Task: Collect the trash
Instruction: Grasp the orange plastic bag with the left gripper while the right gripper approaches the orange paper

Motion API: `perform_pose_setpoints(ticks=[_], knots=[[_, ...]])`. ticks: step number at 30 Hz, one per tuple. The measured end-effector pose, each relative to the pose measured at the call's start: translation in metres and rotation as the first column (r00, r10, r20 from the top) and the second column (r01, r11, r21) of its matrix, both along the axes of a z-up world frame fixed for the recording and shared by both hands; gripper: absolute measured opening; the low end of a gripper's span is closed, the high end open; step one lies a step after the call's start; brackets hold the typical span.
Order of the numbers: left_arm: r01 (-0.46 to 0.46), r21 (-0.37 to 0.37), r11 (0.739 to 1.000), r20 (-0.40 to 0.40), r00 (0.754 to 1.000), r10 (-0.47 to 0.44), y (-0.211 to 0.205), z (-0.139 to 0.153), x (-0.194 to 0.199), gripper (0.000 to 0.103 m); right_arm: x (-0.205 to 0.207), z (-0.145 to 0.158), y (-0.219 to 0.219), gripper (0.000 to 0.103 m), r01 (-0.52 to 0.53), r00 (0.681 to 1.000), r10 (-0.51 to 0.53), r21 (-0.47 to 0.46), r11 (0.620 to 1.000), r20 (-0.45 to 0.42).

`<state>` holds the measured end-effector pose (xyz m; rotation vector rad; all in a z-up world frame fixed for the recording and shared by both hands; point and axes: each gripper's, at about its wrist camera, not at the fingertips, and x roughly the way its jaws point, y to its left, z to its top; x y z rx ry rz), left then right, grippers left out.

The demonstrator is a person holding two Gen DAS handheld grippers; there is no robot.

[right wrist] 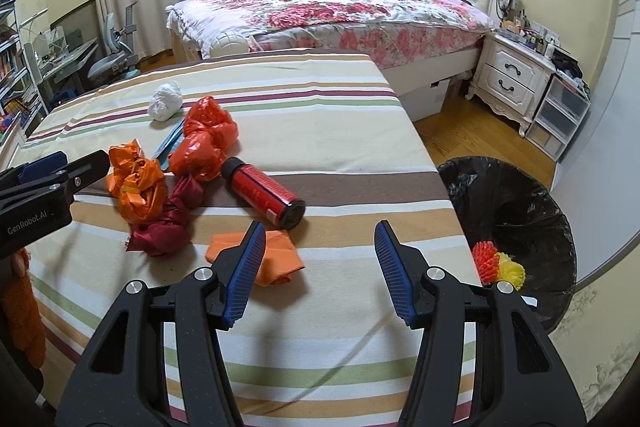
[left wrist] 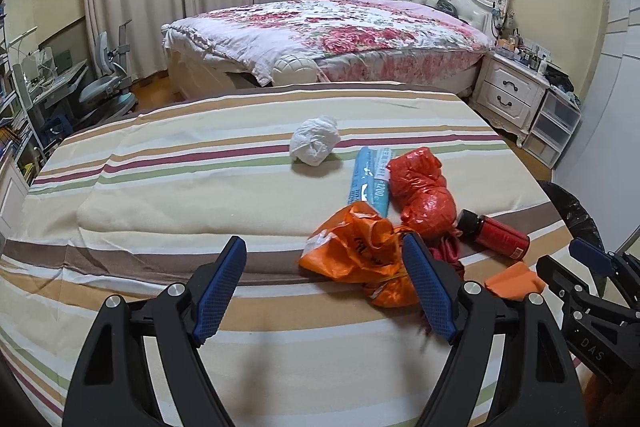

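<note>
I see trash clustered on the striped desk [right wrist: 320, 131]: orange bag [left wrist: 356, 255], red bag [right wrist: 208, 139], red bottle [right wrist: 264, 193], white wad [left wrist: 314, 141]. Left gripper [left wrist: 324, 287] and right gripper [right wrist: 320, 267] both have jaws spread, empty. Black-lined bin [right wrist: 520, 227] beside the desk holds red and yellow bristly pieces [right wrist: 498, 263].

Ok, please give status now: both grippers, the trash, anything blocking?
Left gripper open, empty. Right gripper open, empty. Trash on striped cloth; orange bag nearest left. Bin clear.
</note>
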<state>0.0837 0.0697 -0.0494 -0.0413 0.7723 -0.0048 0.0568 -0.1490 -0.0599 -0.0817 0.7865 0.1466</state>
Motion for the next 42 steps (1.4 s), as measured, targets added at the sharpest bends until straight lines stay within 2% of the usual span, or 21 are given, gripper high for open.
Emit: perform_pose_setpoints(ticks=[10, 14, 15, 18, 21, 29, 31, 32, 42], knots=[[0.024, 0.051, 0.998, -0.054, 0.998, -0.021, -0.026, -0.018, 0.017, 0.078, 0.002, -0.007, -0.014, 0.055, 0.02, 1.0, -0.019, 0.031, 0.999, -0.013], [0.006, 0.018, 1.0, -0.079, 0.997, -0.004, -0.014, -0.025, 0.017, 0.077, 0.002, -0.008, -0.016, 0.055, 0.018, 1.0, -0.018, 0.038, 0.999, -0.012], [0.004, 0.015, 1.0, -0.077, 0.997, -0.003, -0.01, -0.025, 0.016, 0.069, 0.001, -0.008, -0.016, 0.055, 0.016, 1.0, -0.016, 0.038, 0.999, -0.012], [0.036, -0.022, 0.999, -0.076, 0.996, -0.038, -0.004, -0.024, 0.013, 0.054, 0.001, -0.009, -0.012, 0.055, 0.007, 1.0, -0.006, 0.037, 0.999, -0.011], [0.055, -0.022, 0.998, -0.07, 0.996, -0.056, -0.004, -0.023, 0.009, 0.048, 0.001, -0.011, -0.007, 0.055, -0.003, 1.0, 0.004, 0.035, 0.999, -0.015], [0.077, -0.001, 0.997, -0.044, 0.996, -0.077, -0.005, -0.022, -0.005, 0.045, -0.004, -0.011, 0.01, 0.056, -0.038, 0.999, 0.038, 0.022, 0.999, -0.023], [0.073, 0.001, 0.997, -0.04, 0.997, -0.073, -0.002, -0.02, -0.008, 0.045, -0.005, -0.011, 0.015, 0.065, -0.049, 0.998, 0.05, 0.023, 0.999, -0.027], [0.071, 0.0, 0.997, -0.038, 0.997, -0.071, 0.0, -0.02, -0.01, 0.045, -0.005, -0.012, 0.016, 0.065, -0.054, 0.998, 0.055, 0.024, 0.998, -0.026], [0.049, 0.001, 0.999, -0.027, 0.998, -0.049, 0.022, -0.016, -0.024, 0.045, -0.003, -0.022, 0.035, 0.065, -0.082, 0.994, 0.083, 0.019, 0.996, -0.068]])
